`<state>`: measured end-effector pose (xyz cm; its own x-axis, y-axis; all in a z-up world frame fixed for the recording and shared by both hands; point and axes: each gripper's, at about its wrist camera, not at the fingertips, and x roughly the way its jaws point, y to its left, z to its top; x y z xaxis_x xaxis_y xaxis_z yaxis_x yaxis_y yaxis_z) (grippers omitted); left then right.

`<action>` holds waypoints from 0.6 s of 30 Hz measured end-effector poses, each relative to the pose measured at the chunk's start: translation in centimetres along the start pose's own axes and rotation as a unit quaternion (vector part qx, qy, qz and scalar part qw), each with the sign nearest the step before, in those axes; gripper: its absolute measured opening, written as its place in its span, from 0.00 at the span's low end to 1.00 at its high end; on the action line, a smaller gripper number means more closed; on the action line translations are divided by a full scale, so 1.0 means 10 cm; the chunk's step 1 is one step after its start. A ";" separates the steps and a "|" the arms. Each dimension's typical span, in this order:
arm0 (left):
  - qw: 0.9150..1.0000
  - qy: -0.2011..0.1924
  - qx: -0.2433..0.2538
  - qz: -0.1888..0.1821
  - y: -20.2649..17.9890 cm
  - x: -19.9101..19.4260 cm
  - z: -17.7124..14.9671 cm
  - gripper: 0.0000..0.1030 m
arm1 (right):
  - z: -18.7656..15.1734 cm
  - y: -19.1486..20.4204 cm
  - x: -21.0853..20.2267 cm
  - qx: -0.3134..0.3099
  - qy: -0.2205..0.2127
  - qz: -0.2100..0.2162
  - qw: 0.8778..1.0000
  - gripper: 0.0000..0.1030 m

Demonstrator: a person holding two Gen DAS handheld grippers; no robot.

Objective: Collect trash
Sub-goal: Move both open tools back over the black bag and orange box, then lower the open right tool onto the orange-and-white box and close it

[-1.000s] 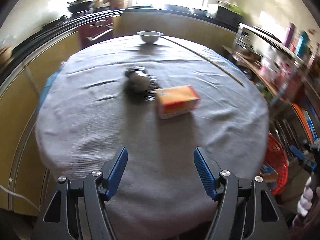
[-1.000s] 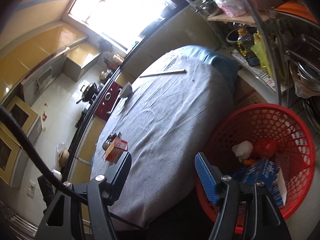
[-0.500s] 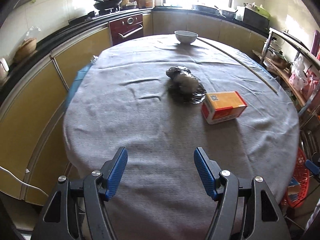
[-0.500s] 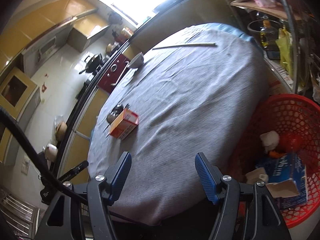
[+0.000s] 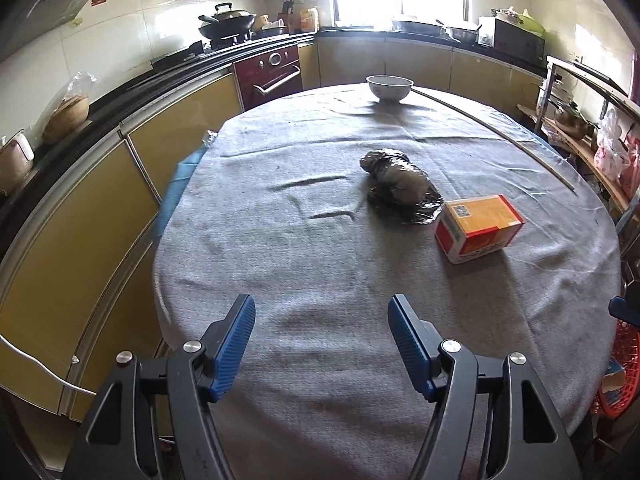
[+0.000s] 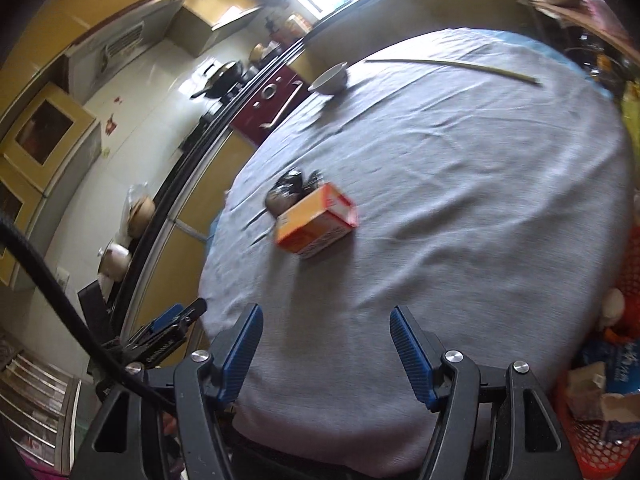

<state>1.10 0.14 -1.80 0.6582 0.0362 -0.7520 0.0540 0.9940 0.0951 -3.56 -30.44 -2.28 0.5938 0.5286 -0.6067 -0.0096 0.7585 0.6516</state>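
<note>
An orange and red carton point(image 5: 478, 227) lies on the grey-clothed round table point(image 5: 320, 264), right of centre. A crumpled dark plastic wrapper point(image 5: 400, 184) lies just behind it, touching its left end. Both also show in the right wrist view, the carton point(image 6: 316, 221) in front of the wrapper point(image 6: 290, 190). My left gripper point(image 5: 321, 336) is open and empty over the table's near edge. My right gripper point(image 6: 326, 340) is open and empty over the near edge, with the left gripper point(image 6: 176, 320) seen at its lower left. A red mesh basket point(image 6: 628, 280) holding trash stands right of the table.
A white bowl point(image 5: 389, 87) and a long thin stick point(image 5: 496, 136) lie at the table's far side. Kitchen counters with an oven point(image 5: 276, 74) curve around the left and back. A shelf rack point(image 5: 584, 120) stands on the right. The basket's rim point(image 5: 618, 364) shows low on the right.
Both views have swung left toward the table. The carton and wrapper now sit nearer the centre of the right wrist view, and the basket has slid to its right edge. Both grippers stayed open.
</note>
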 end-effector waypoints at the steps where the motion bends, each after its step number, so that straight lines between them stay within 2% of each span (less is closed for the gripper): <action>1: 1.000 0.000 -0.001 0.000 0.02 0.01 0.00 0.68 | 0.02 0.06 0.07 -0.002 0.007 0.007 1.000 0.68; 9: 1.000 0.012 -0.017 0.002 0.22 0.18 0.02 0.68 | 0.20 0.30 0.58 0.024 0.052 0.046 0.997 0.68; 18: 0.999 0.033 -0.035 0.009 0.47 0.37 0.00 0.68 | 0.45 0.15 1.11 0.118 0.077 0.051 0.989 0.68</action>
<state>3.79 4.96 -4.11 0.6081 0.0576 -0.7918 -0.0109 0.9979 0.0642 6.65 -25.10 -6.01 0.4692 0.6641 -0.5821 0.1360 0.5970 0.7906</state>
